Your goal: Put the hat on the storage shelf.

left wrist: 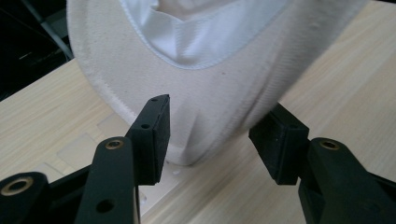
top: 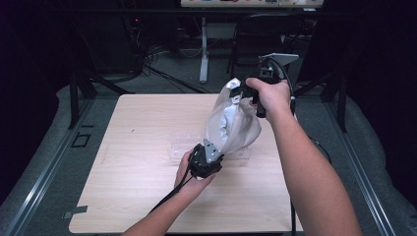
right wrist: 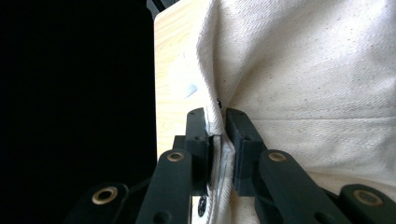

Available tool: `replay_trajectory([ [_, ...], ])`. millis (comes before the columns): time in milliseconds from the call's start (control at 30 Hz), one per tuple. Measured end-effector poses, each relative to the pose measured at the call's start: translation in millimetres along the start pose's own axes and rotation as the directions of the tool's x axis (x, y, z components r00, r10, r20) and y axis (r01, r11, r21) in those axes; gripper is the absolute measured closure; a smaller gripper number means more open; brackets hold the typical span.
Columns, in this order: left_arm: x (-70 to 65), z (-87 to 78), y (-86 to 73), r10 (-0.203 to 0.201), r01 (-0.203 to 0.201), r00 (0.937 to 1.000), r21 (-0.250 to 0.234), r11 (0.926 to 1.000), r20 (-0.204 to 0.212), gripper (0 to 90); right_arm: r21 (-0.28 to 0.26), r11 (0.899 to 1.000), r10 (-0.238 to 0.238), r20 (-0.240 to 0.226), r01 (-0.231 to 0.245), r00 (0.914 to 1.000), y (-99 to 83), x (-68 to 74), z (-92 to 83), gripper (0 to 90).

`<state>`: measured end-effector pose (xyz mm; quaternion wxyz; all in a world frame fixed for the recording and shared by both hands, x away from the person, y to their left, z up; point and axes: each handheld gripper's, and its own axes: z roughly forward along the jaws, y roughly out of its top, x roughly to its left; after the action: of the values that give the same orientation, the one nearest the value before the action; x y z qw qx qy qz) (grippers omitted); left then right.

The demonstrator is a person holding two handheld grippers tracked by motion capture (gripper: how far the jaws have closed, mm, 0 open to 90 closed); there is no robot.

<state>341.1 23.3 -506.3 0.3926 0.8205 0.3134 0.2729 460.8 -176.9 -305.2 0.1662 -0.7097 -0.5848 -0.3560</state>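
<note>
1. The bag point(top: 231, 123) hangs above the table point(top: 137, 147), its lower end near a clear tray point(top: 179, 150).
2. My right gripper point(right wrist: 219, 135) is clamped on its top edge.
3. My left gripper point(left wrist: 210, 140) stands spread around the lower end, pads not yet pressing.
4. Lifted; I judge the lower grip remains.

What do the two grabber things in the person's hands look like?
Both grippers, the left gripper and right gripper, are black, with blocky flat-padded fingers on arms with brass-ringed holes. A black cable trails from each. The right carries a grey three-cornered plate. The arms show no sleeves.
</note>
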Motion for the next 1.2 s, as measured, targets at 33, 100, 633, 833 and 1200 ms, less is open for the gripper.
replay_trajectory([
  [33,2.0,-0.3,-0.2,-0.017,0.017,0.9997,-0.002,0.9999,0.019,51.4,0.001,1.0,0.0,0.003,0.0,1.0,-0.1,-0.1,-0.2,79.9],
  [100,5.5,-1.5,-0.8,-0.022,0.022,0.9996,0.004,0.9997,0.017,54.2,0.005,1.0,-0.003,0.002,0.003,1.0,-0.2,-0.5,-0.5,79.9],
  [633,22.8,-11.6,-9.6,-0.069,0.069,0.9976,0.014,0.9975,-0.002,71.1,0.009,1.0,-0.019,0.023,0.018,0.9996,-2.1,4.6,1.1,80.0],
  [833,28.3,-14.4,-9.3,-0.099,0.1,0.993,-0.011,0.9949,0.064,74.3,0.001,1.0,-0.029,0.015,0.029,0.9995,-3.3,11.4,-4.5,80.2],
  [1200,39.8,-5.0,-13.2,-0.162,0.175,0.9669,-0.052,0.9832,0.197,75.9,-0.006,0.999,-0.036,0.016,0.036,0.9992,-3.4,14.7,-9.1,80.2],
])
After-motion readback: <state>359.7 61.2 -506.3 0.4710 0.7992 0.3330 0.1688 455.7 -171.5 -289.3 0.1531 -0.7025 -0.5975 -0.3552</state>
